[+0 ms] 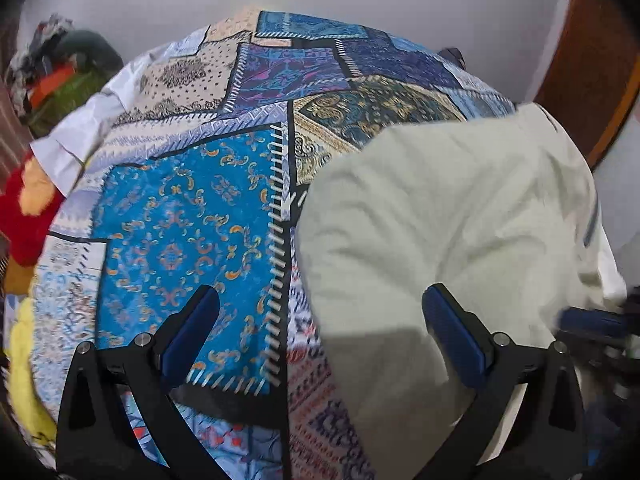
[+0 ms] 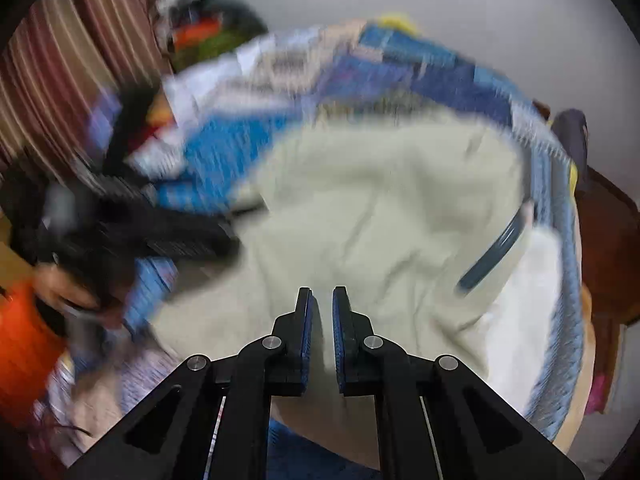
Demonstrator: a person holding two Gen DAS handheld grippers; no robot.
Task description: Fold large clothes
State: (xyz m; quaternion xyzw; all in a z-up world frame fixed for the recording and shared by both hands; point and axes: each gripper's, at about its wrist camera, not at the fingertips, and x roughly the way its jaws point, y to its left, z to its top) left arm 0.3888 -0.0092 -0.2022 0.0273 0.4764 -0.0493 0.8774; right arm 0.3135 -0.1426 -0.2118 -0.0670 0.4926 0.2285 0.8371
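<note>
A cream garment (image 1: 440,208) lies crumpled on a blue patchwork bedspread (image 1: 180,220). My left gripper (image 1: 320,300) hovers open wide above the garment's left edge, one finger over the bedspread and the other over the cream cloth, gripping nothing. In the blurred right wrist view the same garment (image 2: 380,208) fills the middle, with a grey-blue strip (image 2: 496,248) at its right side. My right gripper (image 2: 322,292) is shut above the cloth, with nothing visible between its pads. The left gripper (image 2: 160,236) shows there as a dark blur at the garment's left edge, with a hand (image 2: 60,288) behind it.
A heap of mixed clothes (image 1: 68,68) sits at the bed's far left by a striped curtain (image 2: 80,60). Red and yellow fabric (image 1: 28,200) lies along the left edge. Wooden furniture (image 1: 592,68) stands at the right, a white wall behind.
</note>
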